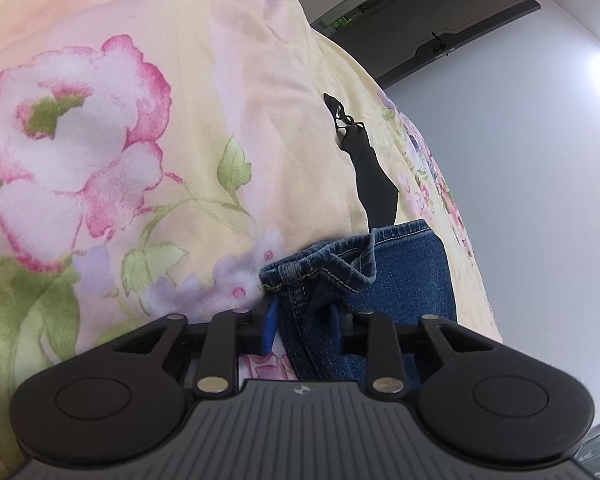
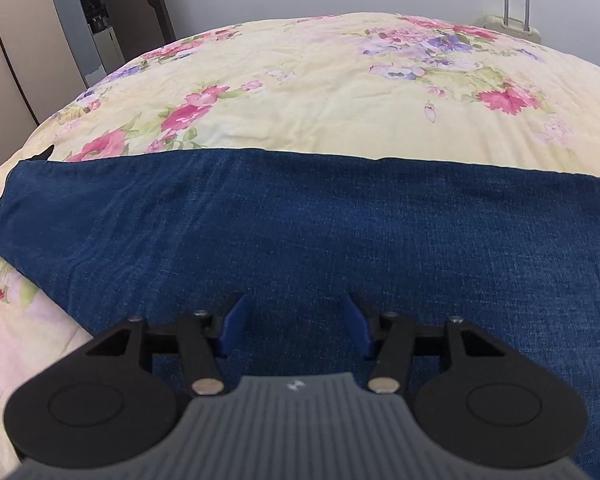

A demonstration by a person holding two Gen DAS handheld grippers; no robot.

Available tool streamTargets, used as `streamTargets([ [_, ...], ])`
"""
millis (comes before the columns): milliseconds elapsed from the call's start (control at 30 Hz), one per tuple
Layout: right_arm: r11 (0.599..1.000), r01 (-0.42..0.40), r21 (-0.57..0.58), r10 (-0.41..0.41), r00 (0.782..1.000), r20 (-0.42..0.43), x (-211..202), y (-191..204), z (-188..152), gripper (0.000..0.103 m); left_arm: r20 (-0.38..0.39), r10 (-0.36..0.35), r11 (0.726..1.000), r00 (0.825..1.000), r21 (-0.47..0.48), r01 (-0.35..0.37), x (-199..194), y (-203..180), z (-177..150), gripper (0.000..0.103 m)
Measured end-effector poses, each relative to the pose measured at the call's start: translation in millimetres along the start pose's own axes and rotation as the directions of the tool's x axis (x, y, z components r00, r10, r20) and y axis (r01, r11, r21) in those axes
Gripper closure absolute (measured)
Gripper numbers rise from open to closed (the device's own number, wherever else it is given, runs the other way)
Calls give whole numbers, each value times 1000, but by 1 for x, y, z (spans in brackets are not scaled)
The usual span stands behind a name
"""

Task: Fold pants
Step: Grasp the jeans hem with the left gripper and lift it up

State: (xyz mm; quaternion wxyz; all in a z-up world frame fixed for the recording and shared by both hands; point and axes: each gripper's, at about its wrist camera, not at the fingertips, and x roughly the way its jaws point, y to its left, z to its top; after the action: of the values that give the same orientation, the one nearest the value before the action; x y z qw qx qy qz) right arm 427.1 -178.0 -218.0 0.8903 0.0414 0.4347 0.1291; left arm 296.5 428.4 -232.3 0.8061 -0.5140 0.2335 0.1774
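Blue denim pants (image 2: pixel 300 224) lie flat across a floral bedspread (image 2: pixel 320 80), stretching from left to right in the right wrist view, with a back-pocket seam at the far right. My right gripper (image 2: pixel 296 320) is open and empty, its blue pads (image 2: pixel 236 320) hovering just over the denim. In the left wrist view my left gripper (image 1: pixel 302 320) is shut on the hem end of a pant leg (image 1: pixel 320 272), the bunched cuff sticking out past the blue pads (image 1: pixel 270 326).
A black garment (image 1: pixel 372 172) lies on the bedspread (image 1: pixel 140 140) beyond the cuff. A dark door (image 2: pixel 156 0) and a wardrobe (image 2: pixel 4 48) stand at the left, a pale suitcase (image 2: pixel 514 24) behind the bed at the right.
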Motion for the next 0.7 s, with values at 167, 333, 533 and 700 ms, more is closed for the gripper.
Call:
streamTargets([
  [167,1000,-9,16,9,1000,-3,-10,-9,-5,52,-65,-46,995,997,-94,39,-22,9,-3,52],
  [333,999,-3,48,2,1000,10,-13,-16,-11,52,-94,-46,990,995,-139,32,-16,11,-3,45],
  [533,999,-6,48,6,1000,15,-15,-9,-14,52,-54,-44,986,998,-162,34,10,8,-9,58],
  [700,999,-4,49,4,1000,16,-14,-9,-15,52,-41,-61,979,997,-195,52,8,14,-10,80],
])
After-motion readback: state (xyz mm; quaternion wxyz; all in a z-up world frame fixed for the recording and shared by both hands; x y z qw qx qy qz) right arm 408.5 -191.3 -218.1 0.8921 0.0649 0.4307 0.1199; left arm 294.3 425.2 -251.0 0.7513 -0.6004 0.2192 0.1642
